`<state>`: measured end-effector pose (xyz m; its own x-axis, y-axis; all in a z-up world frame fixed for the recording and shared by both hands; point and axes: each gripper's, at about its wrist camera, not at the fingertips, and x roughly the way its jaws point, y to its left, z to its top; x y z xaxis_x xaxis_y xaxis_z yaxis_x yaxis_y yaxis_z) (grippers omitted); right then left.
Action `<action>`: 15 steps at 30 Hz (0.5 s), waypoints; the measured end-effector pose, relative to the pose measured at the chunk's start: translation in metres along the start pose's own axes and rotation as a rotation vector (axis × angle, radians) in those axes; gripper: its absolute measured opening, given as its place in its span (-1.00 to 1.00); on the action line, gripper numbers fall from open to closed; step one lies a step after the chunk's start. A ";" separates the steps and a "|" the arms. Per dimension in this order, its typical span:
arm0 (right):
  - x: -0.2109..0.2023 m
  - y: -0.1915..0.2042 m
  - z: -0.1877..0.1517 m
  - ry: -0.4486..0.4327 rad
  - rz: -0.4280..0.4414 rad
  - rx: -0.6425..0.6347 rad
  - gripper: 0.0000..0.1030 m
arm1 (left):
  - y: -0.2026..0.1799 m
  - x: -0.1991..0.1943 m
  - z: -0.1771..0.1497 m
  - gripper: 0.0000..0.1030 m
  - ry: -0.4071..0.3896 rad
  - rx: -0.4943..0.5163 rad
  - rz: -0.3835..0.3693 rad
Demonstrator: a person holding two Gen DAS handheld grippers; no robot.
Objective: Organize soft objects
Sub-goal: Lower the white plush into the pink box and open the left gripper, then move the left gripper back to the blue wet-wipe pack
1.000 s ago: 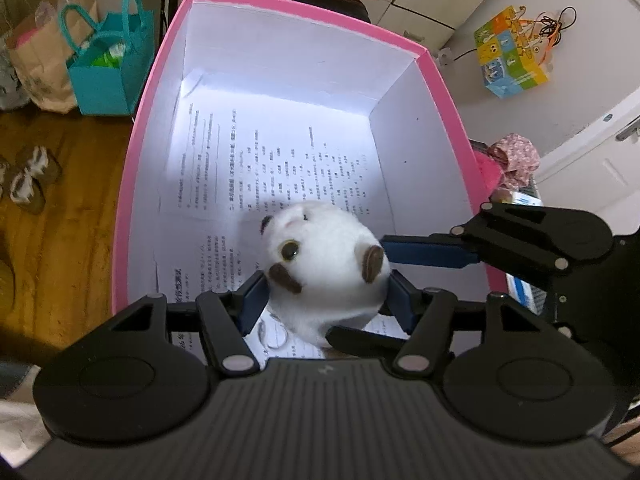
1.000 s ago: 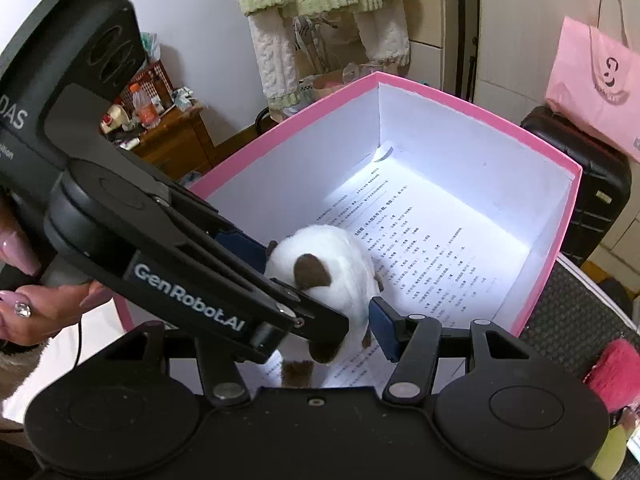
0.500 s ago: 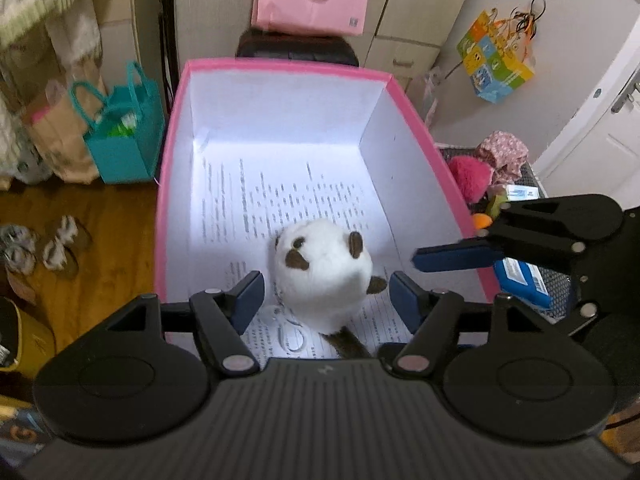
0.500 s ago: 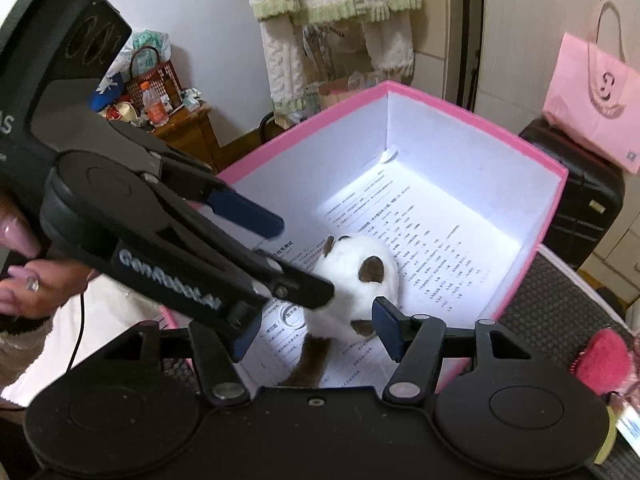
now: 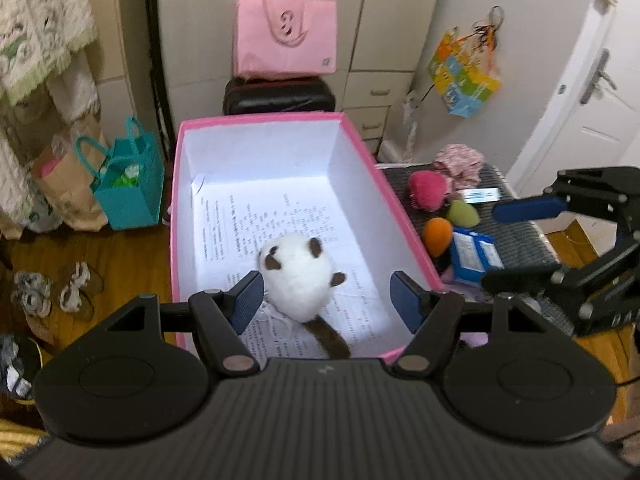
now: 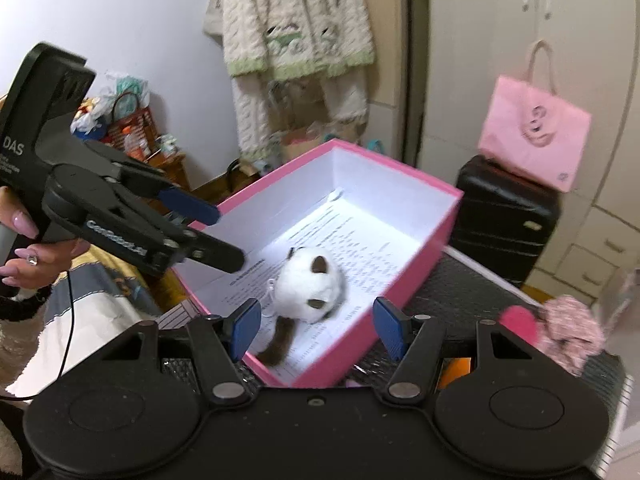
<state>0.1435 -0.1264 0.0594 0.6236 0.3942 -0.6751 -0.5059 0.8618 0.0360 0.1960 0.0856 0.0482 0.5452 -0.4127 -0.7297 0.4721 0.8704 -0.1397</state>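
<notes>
Plush [image 5: 298,276] lay loose on the paper in the pink box [image 5: 404,216]; step one looked done. My left gripper [image 5: 326,300] and right gripper [image 6: 316,322] hung open, empty, above it. Next: reach right for the pink puff [image 5: 426,190] on the counter [image 5: 520,240]

Dim, soft room light; box floor [image 5: 280,208] glares white, fisheye-bent edges blur.
</notes>
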 end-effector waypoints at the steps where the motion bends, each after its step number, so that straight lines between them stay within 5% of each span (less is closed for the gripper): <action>1: -0.009 -0.001 -0.003 -0.011 -0.013 0.004 0.31 | -0.005 -0.006 -0.001 0.34 -0.010 0.013 -0.003; 15: -0.098 -0.014 -0.061 -0.101 -0.161 0.056 0.37 | -0.083 -0.025 -0.013 0.34 -0.009 0.176 -0.123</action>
<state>0.0530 -0.1965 0.0797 0.7516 0.2778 -0.5983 -0.3632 0.9314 -0.0238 0.1338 0.0273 0.0694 0.4812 -0.5163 -0.7085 0.6492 0.7529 -0.1077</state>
